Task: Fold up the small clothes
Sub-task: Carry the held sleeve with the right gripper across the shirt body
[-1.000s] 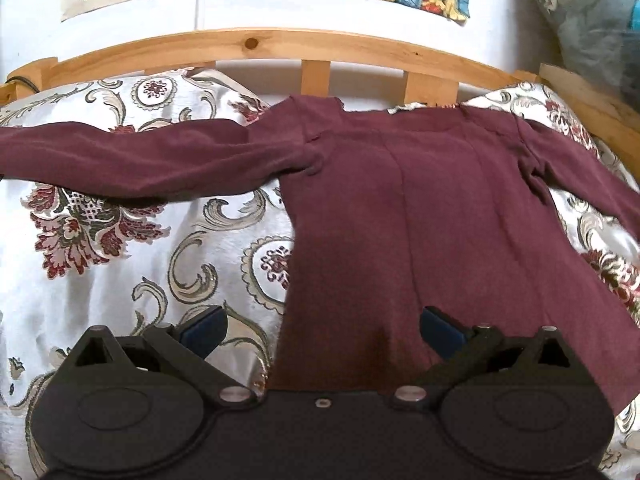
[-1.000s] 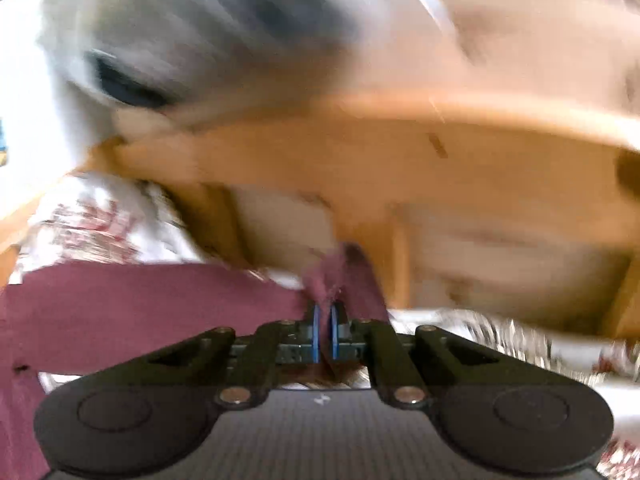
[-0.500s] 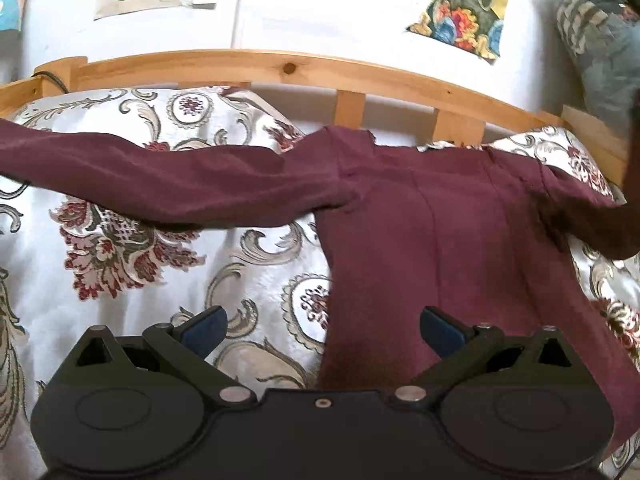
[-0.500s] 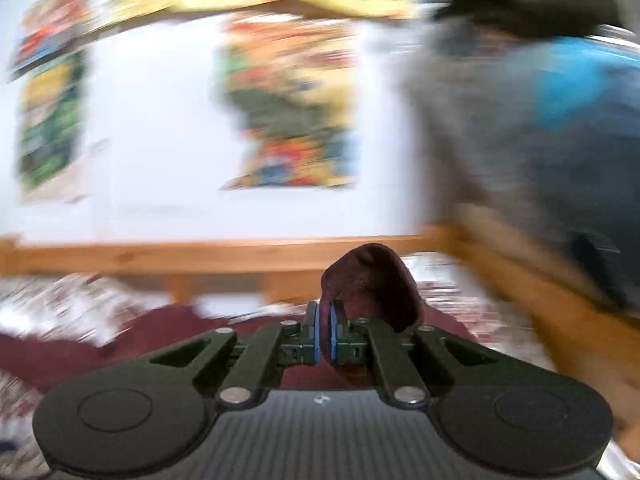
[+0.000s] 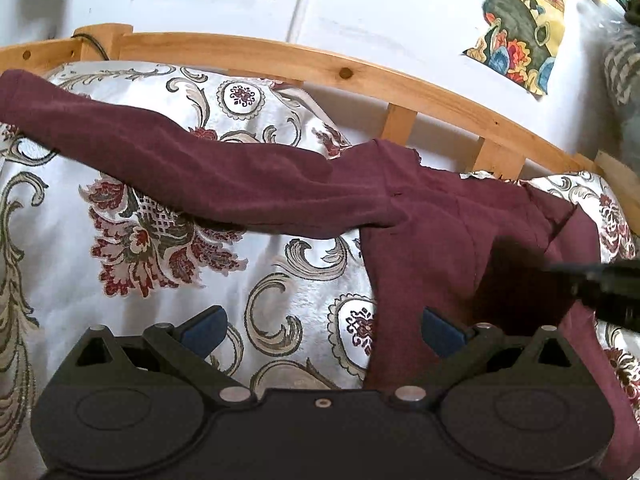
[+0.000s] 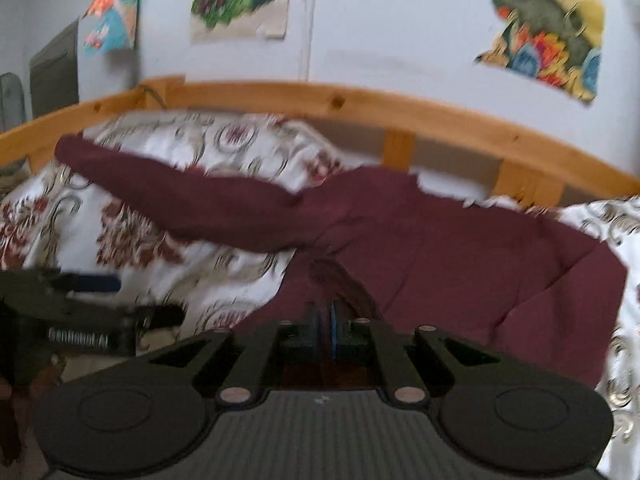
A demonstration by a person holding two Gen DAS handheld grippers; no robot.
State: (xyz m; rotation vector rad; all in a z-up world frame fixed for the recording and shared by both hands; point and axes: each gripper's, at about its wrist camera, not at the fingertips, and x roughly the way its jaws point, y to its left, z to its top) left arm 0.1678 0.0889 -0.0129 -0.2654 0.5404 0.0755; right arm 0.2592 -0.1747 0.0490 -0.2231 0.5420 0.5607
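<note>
Left gripper (image 5: 320,330): its jaws stood wide apart, nothing between the 2 blue pads except the patterned bedcover and the shirt's left edge lying below them; neither pad touched cloth.
Left pad (image 5: 205,328): hung over the white, scroll-patterned bedcover.
Right pad (image 5: 442,332): hung over the lower body of the shirt.
Right gripper (image 6: 323,330): its jaws stood nearly together with a narrow slit between the 2 blue pads, and they had just been easing apart. A fold of maroon cloth rose directly ahead of the pads; blur hid whether the pads pressed on it or it lay loose.
Shirt (image 5: 432,240): a maroon long-sleeved top, spread on the bed with its neck toward the headboard.
Left sleeve (image 5: 180,160): stretched out flat across the bedcover toward the left edge of the view.
Right sleeve (image 6: 560,280): folded inward across the body, its crease running diagonally near the shirt's right side.
Bedcover (image 5: 120,280): white with red floral and grey scroll motifs, under the whole garment.
Headboard (image 5: 280,56): a pale wooden rail with short slats, just beyond the shirt's collar.
Wall (image 5: 380,8): white, carrying several colourful posters.
Cross view: the right gripper's dark body entered the left camera's frame at the right edge, above the folded sleeve, blurred.
</note>
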